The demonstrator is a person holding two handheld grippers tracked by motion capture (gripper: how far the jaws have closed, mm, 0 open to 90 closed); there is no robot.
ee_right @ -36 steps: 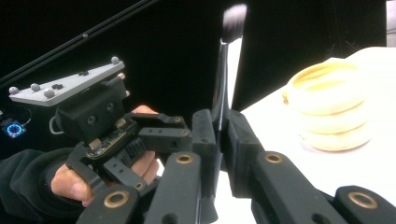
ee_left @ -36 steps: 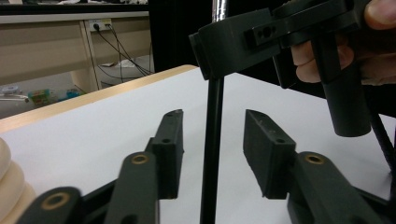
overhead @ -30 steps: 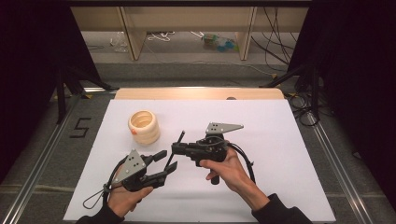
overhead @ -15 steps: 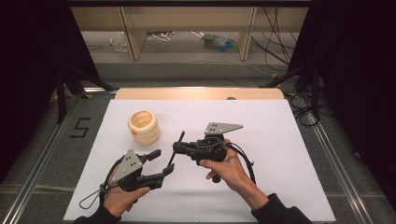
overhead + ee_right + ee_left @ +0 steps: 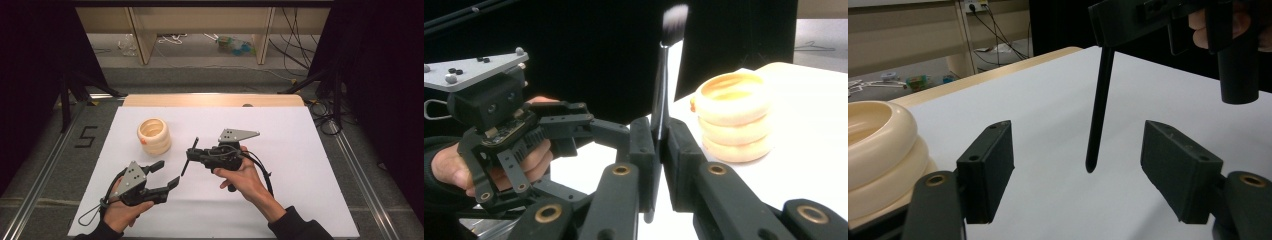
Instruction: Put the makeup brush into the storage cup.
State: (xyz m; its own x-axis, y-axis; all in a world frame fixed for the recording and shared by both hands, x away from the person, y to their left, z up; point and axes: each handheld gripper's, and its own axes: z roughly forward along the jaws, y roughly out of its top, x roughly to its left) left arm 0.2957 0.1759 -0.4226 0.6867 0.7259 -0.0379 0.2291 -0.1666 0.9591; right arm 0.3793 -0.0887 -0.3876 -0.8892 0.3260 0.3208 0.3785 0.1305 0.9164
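The right gripper (image 5: 196,155) has its fingers (image 5: 642,150) pressed together on a slim black-handled makeup brush (image 5: 189,157), clamping the handle partway along its length; in the right gripper view the brush (image 5: 660,100) stands upright between the pads with its pale, soft bristle tuft at the top, blurred, and in the left gripper view the bare handle end (image 5: 1098,110) hangs slanted above the sheet, not touching it. In the high view the brush lies slanted, running from about 1 o'clock down to 7 o'clock. The left gripper (image 5: 166,175) sits at about 7 o'clock from the brush, near it but apart; its fingers (image 5: 988,170) have just been opening and now stand wide, with nothing gripped, the handle tip hanging beyond the gap between them. At about 10 o'clock from the brush, well apart from both grippers, stands a cream-coloured ribbed holder of stacked rings (image 5: 154,135), hollow at the top, upright on the white sheet that covers the table (image 5: 300,150). Nothing lies between the left fingers and the brush handle. Beyond the table's far wooden edge, the floor carries loose cables (image 5: 175,39) and wooden furniture legs (image 5: 142,35).
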